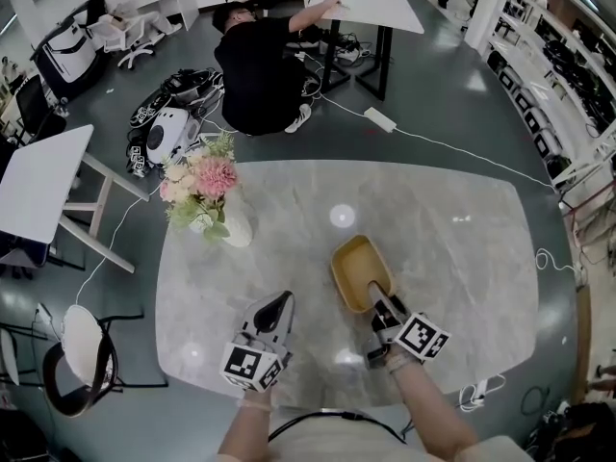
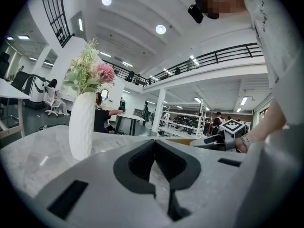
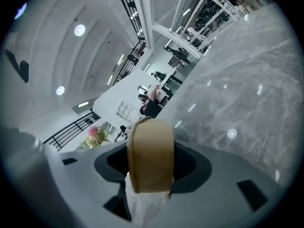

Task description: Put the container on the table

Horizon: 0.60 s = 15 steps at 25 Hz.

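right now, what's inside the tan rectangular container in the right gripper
The tan rectangular container shows only its own bare floor in the head view, nothing lying in it. The right gripper, clamped on the near rim, covers that corner, so it can't be checked.

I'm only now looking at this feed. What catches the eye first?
The tan container stands out, gripped at its near rim by the right hand-held gripper over the marble table. Next comes the white vase of pink flowers at the table's far left. The left hand-held gripper is shut and empty near the front edge.
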Tool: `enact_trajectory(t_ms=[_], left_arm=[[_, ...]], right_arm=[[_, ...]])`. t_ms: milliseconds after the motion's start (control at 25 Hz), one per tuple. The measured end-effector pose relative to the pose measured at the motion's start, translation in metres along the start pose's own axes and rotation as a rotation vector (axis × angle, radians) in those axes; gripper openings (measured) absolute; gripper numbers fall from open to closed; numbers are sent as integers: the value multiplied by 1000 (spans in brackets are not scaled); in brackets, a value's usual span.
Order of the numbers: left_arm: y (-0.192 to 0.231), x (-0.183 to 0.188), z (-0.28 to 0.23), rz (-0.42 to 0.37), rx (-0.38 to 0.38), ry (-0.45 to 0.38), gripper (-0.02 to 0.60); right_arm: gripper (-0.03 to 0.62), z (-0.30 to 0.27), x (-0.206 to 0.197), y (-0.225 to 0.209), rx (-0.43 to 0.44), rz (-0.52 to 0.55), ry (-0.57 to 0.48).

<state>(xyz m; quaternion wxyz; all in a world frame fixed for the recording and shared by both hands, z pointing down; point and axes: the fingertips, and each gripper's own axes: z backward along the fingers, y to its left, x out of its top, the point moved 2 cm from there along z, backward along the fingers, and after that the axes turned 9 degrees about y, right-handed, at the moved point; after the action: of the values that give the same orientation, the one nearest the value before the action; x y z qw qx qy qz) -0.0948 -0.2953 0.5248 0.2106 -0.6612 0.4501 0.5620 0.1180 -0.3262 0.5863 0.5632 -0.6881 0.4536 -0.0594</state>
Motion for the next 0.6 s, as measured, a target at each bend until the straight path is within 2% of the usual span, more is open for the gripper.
enact_trajectory(t_ms=[120,200,320,600], left_arm=[[3,-1,1,2,2,3,5],[4,-2,3,5,3,7,5],[8,-2,5,10,7,8,5],[12,0,1,12,4,3,5]], right_arm=[[216,-2,-2,-13,-44,-69,27],[213,-2,-3,-18,-74,-73,37],[237,-6,-2,-15,-75,0,55],[324,-9,1,-20,-193,198,113]])
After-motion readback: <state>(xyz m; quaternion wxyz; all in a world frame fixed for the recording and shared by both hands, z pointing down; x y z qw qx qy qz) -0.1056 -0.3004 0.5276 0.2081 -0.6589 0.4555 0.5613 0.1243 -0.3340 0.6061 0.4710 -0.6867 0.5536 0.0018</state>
